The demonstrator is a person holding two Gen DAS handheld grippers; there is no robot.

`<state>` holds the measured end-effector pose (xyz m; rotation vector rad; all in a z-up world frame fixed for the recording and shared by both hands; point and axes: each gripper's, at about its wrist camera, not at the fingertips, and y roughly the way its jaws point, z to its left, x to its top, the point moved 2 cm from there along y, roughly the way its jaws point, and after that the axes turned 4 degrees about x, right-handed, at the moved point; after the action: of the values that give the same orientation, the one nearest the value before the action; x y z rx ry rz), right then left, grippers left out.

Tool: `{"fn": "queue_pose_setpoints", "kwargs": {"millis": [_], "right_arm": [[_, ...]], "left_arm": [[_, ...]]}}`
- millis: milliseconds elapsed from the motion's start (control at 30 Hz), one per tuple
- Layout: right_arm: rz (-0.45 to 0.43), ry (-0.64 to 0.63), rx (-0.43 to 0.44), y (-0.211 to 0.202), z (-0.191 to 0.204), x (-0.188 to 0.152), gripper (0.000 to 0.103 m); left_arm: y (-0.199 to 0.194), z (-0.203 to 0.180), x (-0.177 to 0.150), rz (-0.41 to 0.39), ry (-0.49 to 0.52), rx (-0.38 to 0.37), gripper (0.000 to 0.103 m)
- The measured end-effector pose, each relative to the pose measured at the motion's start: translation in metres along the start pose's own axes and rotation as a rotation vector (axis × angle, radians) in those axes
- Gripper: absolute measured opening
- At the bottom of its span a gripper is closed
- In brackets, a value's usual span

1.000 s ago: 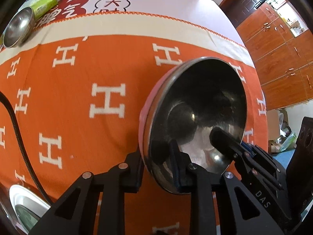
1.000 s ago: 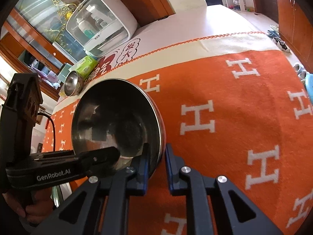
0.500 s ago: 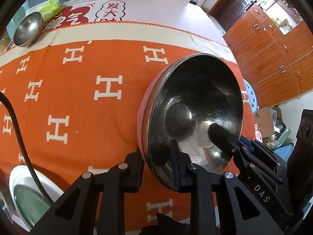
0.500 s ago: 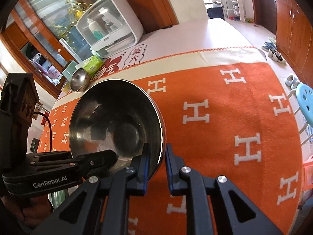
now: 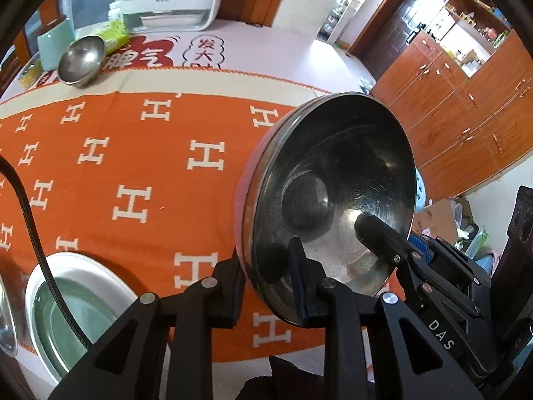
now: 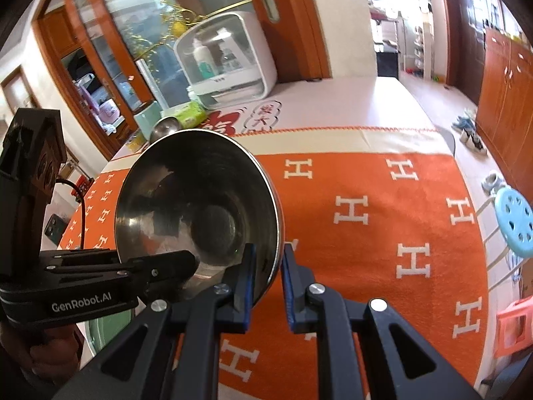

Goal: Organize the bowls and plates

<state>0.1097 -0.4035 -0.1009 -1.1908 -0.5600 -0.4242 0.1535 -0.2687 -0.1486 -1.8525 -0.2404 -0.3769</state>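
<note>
A large steel bowl [image 5: 336, 193] with a pink outside hangs tilted above the orange cloth, held from both sides. My left gripper [image 5: 266, 283] is shut on its near rim, one finger inside and one outside. My right gripper [image 6: 268, 273] is shut on the opposite rim of the same bowl [image 6: 196, 206]. Each gripper shows in the other's view: the right one [image 5: 376, 230] reaches into the bowl, and the left one [image 6: 166, 266] does likewise. A small steel bowl [image 5: 81, 60] sits at the table's far left. A white plate with a green centre [image 5: 66, 303] lies at the near left.
The table wears an orange cloth with white H marks [image 5: 133, 166]. At the far end stand a white cabinet box [image 6: 230, 63], a green packet [image 5: 115, 35] and a pale green container [image 5: 53, 46]. A blue stool [image 6: 514, 223] and wooden cupboards [image 5: 466, 106] are off the right side.
Both grippers have lifted the large bowl higher above the cloth and tilted up, so more of the table's far end and the room is in view. Both grips are unchanged.
</note>
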Motion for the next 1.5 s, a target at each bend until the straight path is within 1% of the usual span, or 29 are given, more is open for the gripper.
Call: {"fn": "queue_pose_setpoints", "kwargs": {"millis": [167,367,600,867,1067,1267,1500], "right_arm": [[-0.019,-0.064,0.008,-0.010,0.023,-0.003,0.016],[-0.029,-0.146,0.023,-0.013,0.056,-0.006,0.016],[-0.022,-0.202,0.062,-0.003,0.096,-0.008,0.016],[-0.007,-0.255,0.119,0.014,0.156,-0.016,0.016],[0.012,-0.280,0.148,0.029,0.199,-0.024,0.016],[0.034,-0.321,0.153,0.044,0.241,-0.030,0.017],[0.082,-0.370,0.158,0.063,0.286,-0.042,0.018]], "left_arm": [[-0.022,0.011,-0.013,-0.044,-0.023,0.003,0.023],[-0.045,0.036,-0.028,-0.082,-0.071,0.004,0.023],[-0.069,0.077,-0.046,-0.114,-0.124,0.021,0.023],[-0.099,0.132,-0.065,-0.135,-0.185,0.062,0.023],[-0.116,0.180,-0.080,-0.126,-0.222,0.094,0.023],[-0.126,0.220,-0.086,-0.106,-0.240,0.113,0.023],[-0.135,0.268,-0.093,-0.074,-0.253,0.128,0.023]]}}
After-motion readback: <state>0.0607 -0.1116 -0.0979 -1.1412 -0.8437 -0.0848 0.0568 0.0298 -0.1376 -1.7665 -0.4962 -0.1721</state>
